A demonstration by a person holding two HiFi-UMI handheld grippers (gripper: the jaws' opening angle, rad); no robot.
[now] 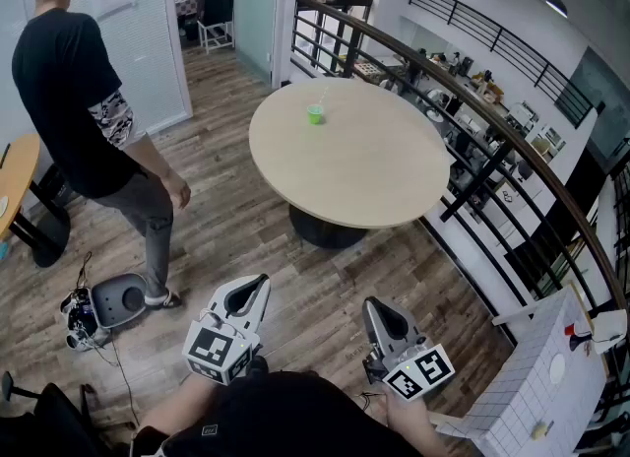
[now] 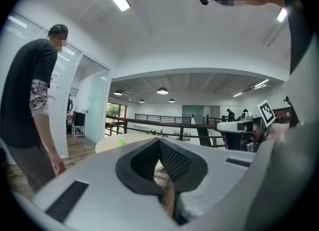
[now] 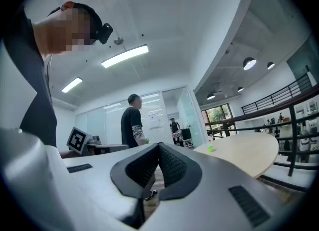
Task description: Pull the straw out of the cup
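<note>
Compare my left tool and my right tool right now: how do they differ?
The left tool leans toward the picture's right; the right tool leans left. The left tool reaches slightly nearer the round table; the right tool sits lower in the head view. Both are shut, empty, and well short of the green cup.

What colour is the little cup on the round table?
The cup is green; head view shows it best.
</note>
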